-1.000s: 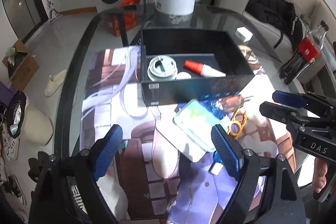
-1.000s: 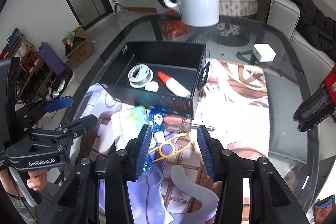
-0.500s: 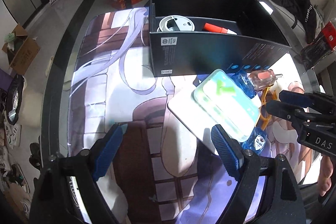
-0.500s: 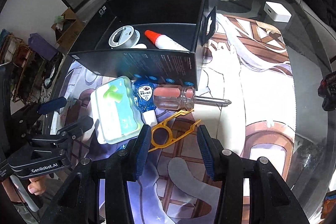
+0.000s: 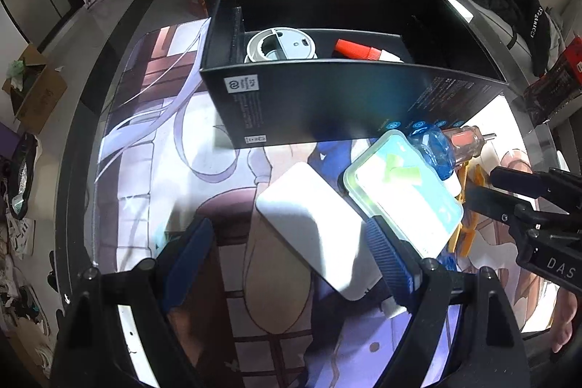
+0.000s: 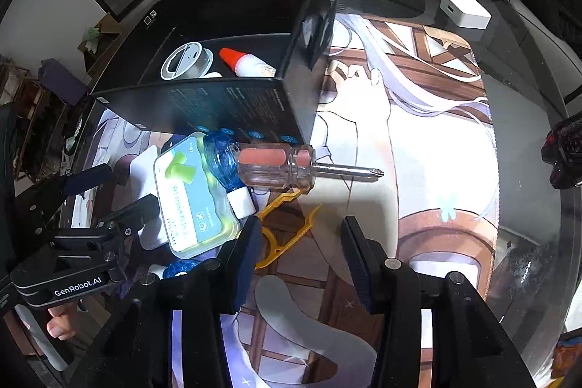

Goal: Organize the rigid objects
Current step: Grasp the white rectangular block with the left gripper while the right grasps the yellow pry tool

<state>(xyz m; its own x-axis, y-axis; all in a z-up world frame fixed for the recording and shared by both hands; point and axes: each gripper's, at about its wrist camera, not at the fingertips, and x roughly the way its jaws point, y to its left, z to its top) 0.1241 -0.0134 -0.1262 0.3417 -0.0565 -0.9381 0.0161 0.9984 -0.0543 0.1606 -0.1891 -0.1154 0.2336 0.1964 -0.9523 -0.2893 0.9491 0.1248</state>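
Lying ahead of right claw (image 6: 300,244): screwdriver (image 6: 280,166)

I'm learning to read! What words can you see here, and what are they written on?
"GenRobot.AI": on the left gripper.
"DAS": on the right gripper.
Black box: small print, too small to read.
Green case: label too blurred to read.
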